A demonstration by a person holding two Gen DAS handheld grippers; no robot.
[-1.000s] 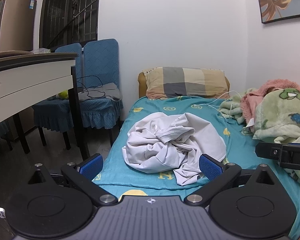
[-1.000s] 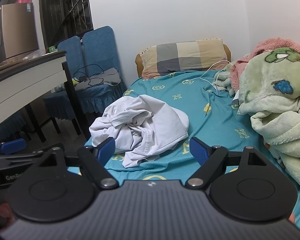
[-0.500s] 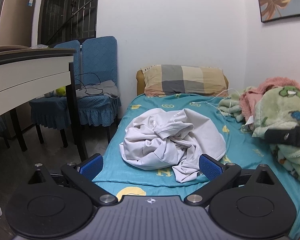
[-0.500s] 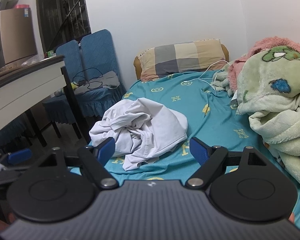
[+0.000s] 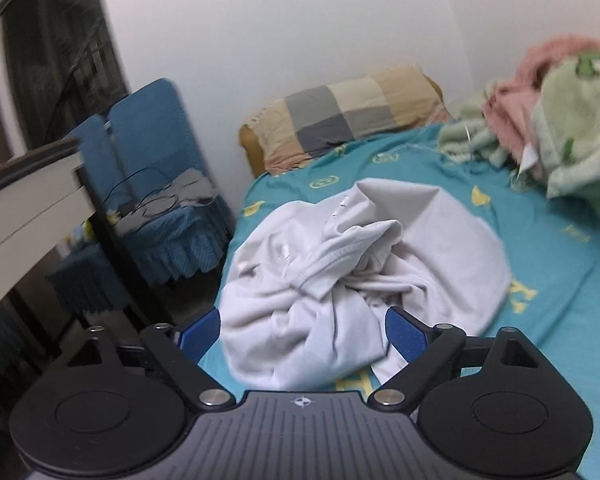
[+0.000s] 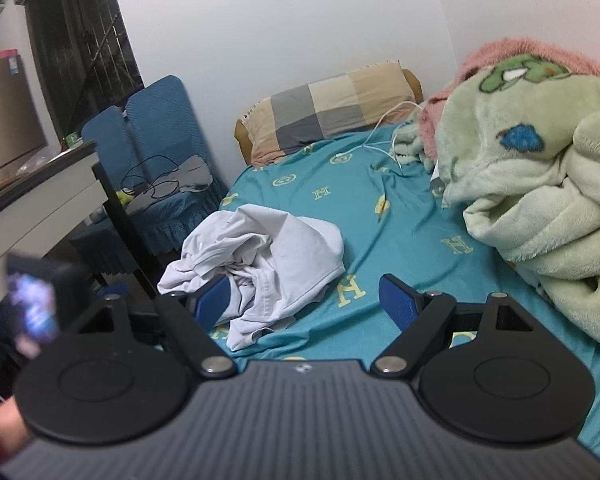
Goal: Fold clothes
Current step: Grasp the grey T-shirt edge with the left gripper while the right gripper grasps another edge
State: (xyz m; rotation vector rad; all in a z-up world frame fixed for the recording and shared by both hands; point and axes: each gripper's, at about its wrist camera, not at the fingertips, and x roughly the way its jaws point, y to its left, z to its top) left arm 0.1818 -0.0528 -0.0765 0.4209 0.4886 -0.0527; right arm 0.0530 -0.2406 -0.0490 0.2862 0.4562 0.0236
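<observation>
One crumpled white garment (image 5: 360, 264) lies in a heap on the teal bedsheet (image 5: 548, 264), near the bed's foot and toward its left edge; a stitched hem shows in the folds at its middle; nothing grips it. The left gripper (image 5: 303, 330) hangs just before the heap with its blue-padded fingers (image 5: 405, 334) spread wide, so that the near folds show between them, though contact cannot be told; this view is blurred. The right gripper (image 6: 302, 305) is likewise wide apart and empty, set farther right; its left pad (image 6: 213, 304) overlaps the garment's near edge in the view, its right pad lies over bare sheet. Beyond the garment a checked pillow (image 6: 328, 114) leans at the head of the bed against the white wall; a white cable (image 6: 384, 136) trails across the sheet below it; a green plush blanket (image 6: 540, 184) is piled along the right side with a pink one (image 6: 500, 54) behind. Left of the bed stand blue-covered chairs (image 6: 156, 136) carrying dark cords, and a table (image 6: 32, 200) nearer still.
</observation>
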